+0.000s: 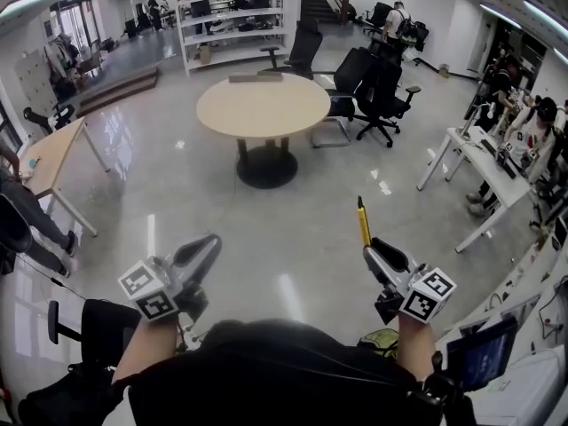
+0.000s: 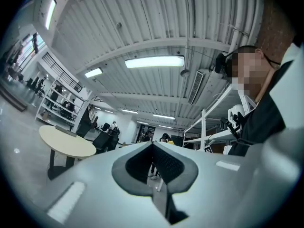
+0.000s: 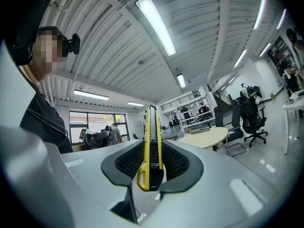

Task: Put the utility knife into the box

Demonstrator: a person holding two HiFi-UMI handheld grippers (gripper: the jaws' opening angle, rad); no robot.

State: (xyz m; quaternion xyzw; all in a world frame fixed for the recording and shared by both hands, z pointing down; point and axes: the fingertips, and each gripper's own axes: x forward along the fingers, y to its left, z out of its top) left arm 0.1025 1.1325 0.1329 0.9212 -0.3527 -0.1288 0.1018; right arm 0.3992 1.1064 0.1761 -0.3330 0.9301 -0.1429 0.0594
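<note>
A wide office hall with a glossy grey floor (image 1: 266, 229) fills the head view. A round table (image 1: 263, 105) stands mid-room, with black office chairs (image 1: 377, 87) just beyond it, white shelving (image 1: 232, 16) at the back and a desk (image 1: 484, 162) along the right side. Low in this view both forearms reach forward. The left gripper (image 1: 206, 247) is raised above the floor with its two jaws lying together as one tapering shape. The right gripper (image 1: 373, 254) is well apart from it, and a yellow utility knife (image 1: 363, 223) stands up out of its tip — slim, upright, pointing away from the person.

The left gripper view looks up at a ribbed ceiling (image 2: 156, 27) with a light strip (image 2: 154, 61). The jaws meet at their tips, and nothing sits between them.

In the right gripper view the jaws are clamped on the knife's body. The ridged pads (image 3: 176, 163) press its two flat sides, the butt end sits nearest the camera and the rest runs straight out past the tips. At this angle it is hard to say whether the blade is out.
</note>
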